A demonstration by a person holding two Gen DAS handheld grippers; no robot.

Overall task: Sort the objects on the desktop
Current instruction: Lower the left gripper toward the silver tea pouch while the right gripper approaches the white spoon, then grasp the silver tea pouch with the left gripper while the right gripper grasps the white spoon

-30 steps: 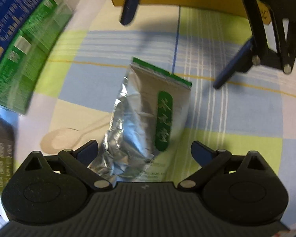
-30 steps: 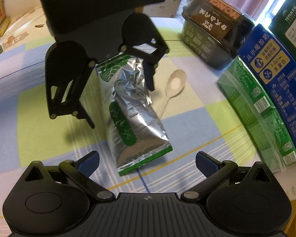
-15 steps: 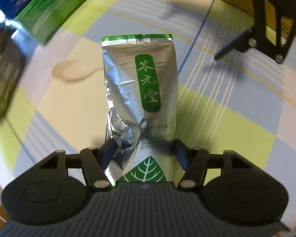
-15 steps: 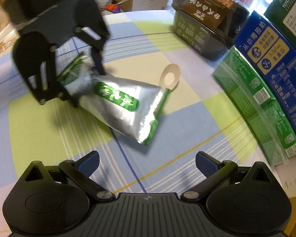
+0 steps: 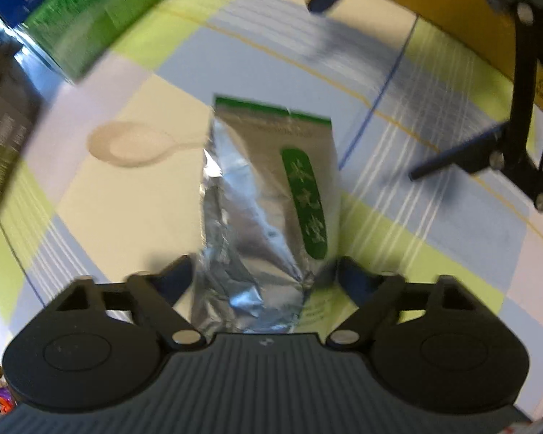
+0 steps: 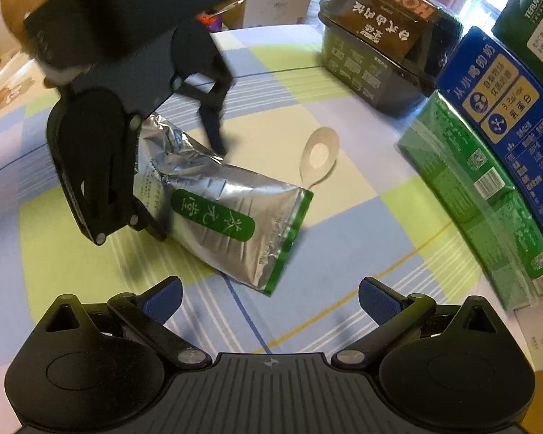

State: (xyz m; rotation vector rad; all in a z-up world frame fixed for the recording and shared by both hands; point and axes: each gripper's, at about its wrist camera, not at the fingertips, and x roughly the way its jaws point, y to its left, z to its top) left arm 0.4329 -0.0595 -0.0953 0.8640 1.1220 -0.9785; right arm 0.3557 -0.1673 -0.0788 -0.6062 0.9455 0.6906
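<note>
A silver foil tea pouch [image 5: 268,199] with a green label lies flat on the checked tablecloth [image 5: 434,253]. My left gripper [image 5: 262,275] stands open with its fingers on either side of the pouch's crumpled end. In the right wrist view the left gripper [image 6: 188,191] stands over that same end of the pouch [image 6: 228,209]. A pale plastic spoon [image 6: 320,153] lies beside the pouch, its handle running under the pouch. My right gripper [image 6: 269,296] hangs open and empty, a little short of the pouch's green-edged end.
A dark HONGLU box [image 6: 380,36] stands at the back. A green carton [image 6: 470,188] and a blue milk carton [image 6: 506,108] line the right side. A yellow-brown cardboard box [image 5: 434,7] sits behind the right gripper [image 5: 387,76]. A hand holds the left gripper.
The left gripper shut on the pouch and swung it round on the cloth. Its fingers have now spread apart off the pouch. The right gripper has stayed open.
</note>
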